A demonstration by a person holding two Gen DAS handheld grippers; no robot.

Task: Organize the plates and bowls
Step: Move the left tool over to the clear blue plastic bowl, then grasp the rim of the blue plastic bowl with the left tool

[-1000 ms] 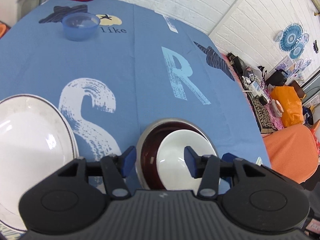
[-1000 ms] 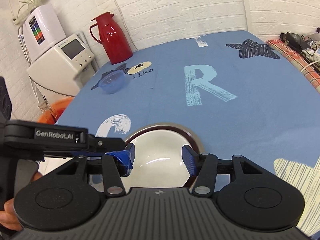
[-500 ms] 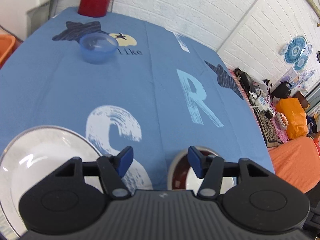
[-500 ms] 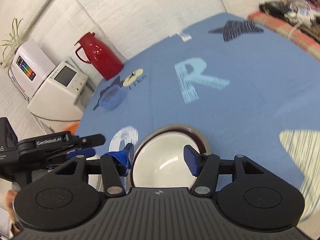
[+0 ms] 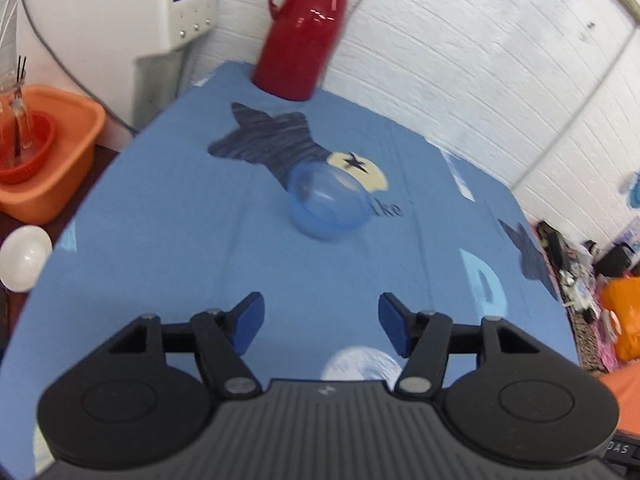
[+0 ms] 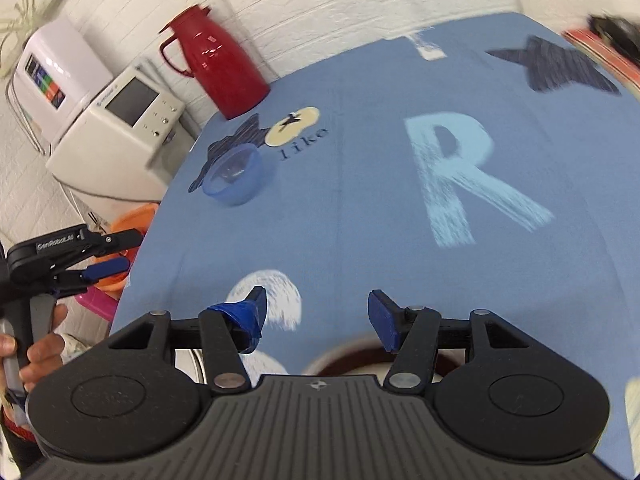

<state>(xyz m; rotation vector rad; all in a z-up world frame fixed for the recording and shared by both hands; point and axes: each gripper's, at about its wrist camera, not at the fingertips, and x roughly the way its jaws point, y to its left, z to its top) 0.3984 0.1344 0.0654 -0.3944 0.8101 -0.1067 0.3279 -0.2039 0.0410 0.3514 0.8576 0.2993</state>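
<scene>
Both the left gripper and right gripper gape empty, the right one's body hiding most of the dark-rimmed bowl.

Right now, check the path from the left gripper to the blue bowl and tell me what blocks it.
Nothing visible blocks it. The left gripper is open and empty, and only bare blue tablecloth lies between its fingertips and the blue bowl. The red thermos stands beyond the bowl, out of the way.

bowls: your right gripper's body hides all but a rim sliver
blue bowl: motion-blurred
plate: mostly hidden from you
</scene>
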